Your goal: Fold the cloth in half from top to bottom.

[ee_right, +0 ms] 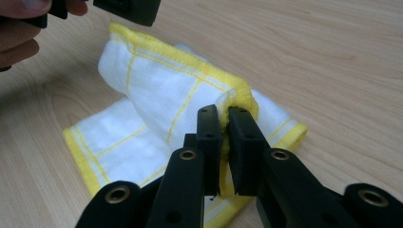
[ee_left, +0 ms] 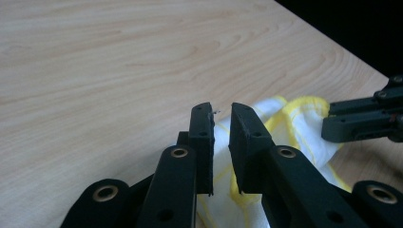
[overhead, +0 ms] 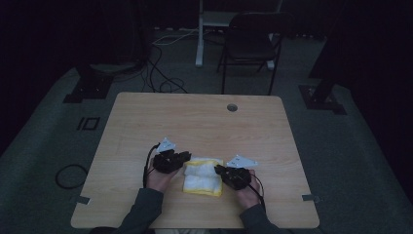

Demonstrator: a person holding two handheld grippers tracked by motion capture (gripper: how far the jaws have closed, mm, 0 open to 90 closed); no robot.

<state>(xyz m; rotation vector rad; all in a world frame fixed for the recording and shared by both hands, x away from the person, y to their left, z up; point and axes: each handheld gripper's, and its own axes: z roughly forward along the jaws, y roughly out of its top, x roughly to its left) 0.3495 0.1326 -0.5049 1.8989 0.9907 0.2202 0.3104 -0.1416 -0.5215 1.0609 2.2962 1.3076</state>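
Note:
A white cloth (overhead: 202, 176) with yellow edging and thin yellow grid lines lies partly folded on the wooden table (overhead: 195, 122), near the front edge. My right gripper (overhead: 220, 170) sits at its right side. In the right gripper view it (ee_right: 224, 114) is shut on a bunched yellow hem of the cloth (ee_right: 157, 85), lifting that fold a little. My left gripper (overhead: 185, 158) rests at the cloth's left edge. In its own view the jaws (ee_left: 221, 111) stand a narrow gap apart with nothing pinched, and the cloth (ee_left: 294, 123) lies just beyond and beneath them.
A round cable hole (overhead: 232, 107) sits near the table's far edge. Behind the table stand a dark chair (overhead: 251, 44) and a white post, with cables (overhead: 160, 73) on the floor. A cable loop (overhead: 70, 175) lies on the floor to the left.

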